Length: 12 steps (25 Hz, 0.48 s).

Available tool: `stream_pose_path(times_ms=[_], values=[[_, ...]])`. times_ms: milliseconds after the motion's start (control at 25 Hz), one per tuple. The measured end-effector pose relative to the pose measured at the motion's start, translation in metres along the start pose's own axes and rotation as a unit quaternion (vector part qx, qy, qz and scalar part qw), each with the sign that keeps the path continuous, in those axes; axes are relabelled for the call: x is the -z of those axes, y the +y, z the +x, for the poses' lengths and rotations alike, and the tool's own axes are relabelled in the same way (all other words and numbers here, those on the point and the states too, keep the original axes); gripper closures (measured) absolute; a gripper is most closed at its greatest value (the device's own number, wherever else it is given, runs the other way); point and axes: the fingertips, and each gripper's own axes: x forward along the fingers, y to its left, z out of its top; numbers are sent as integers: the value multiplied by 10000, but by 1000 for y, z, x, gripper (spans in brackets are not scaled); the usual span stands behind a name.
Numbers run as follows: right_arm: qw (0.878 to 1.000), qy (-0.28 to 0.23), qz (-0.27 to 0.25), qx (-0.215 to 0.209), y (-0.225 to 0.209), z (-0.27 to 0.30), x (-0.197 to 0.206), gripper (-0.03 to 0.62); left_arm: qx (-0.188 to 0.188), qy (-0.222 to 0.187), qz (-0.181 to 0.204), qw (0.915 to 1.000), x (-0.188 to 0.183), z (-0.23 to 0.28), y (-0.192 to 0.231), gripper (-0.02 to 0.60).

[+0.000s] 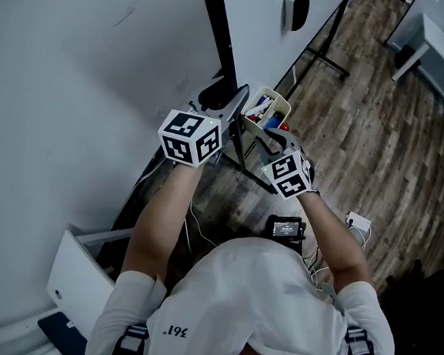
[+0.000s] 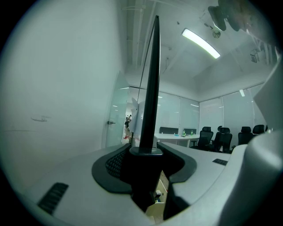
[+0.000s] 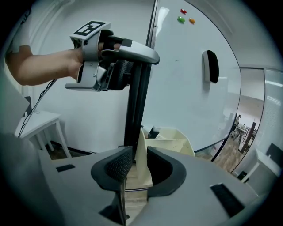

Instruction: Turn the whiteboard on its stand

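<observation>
Both grips look set, but the turn itself isn't shown as done. The left gripper [image 2: 143, 154] has its jaws clamped on the black frame edge [image 2: 152, 88] of the whiteboard [image 3: 185, 66]. That edge runs upright between the pads, and the right gripper view shows the same hold from the side, w/ the left gripper [image 3: 139, 62] high on the frame edge [image 3: 135, 101]. The right gripper [image 3: 135, 165] sits lower, its jaws nearly together round one cream wall of the pen tray [image 3: 172, 141]. The wall is against one pad, w/ only a sliver of gap at the other, so prob. pinched. In the head view the whiteboard [image 1: 259, 21] stands just ahead of the person, seen almost edge-on. The frame edge [image 1: 217, 33] is just above the left gripper [image 1: 227, 104], and the pen tray [image 1: 278, 104] is just beyond the right gripper [image 1: 263, 136]. An eraser [image 3: 211, 66] and small magnets [image 3: 185, 17] are on the board face. Judging by this: hold taken, swing about the stand left to do. How far it's already rotated can't be told.
</observation>
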Motion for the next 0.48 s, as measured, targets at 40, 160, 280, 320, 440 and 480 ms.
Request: stream_pose_path(times_ms=[40, 160, 280, 320, 440, 480], values=[[10000, 37, -67, 23, -2, 3, 1, 491, -6, -5, -3, 10000, 0, 1, 1, 393], [9998, 113, -161, 58, -9, 11, 4, 485, -36, -32, -4, 10000, 1, 2, 3, 393], [9996, 182, -229, 43, -14, 16, 6, 487, -45, -50, -4, 10000, 1, 3, 3, 393], [9994, 207, -266, 30, -14, 18, 6, 487, -49, -57, -5, 10000, 1, 3, 3, 393], [9988, 299, -389, -2, -13, 25, 8, 488, -28, -45, -6, 10000, 2, 4, 3, 393], [9986, 329, -412, -4, -14, 28, 10, 490, -16, -37, -4, 10000, 2, 5, 3, 393]])
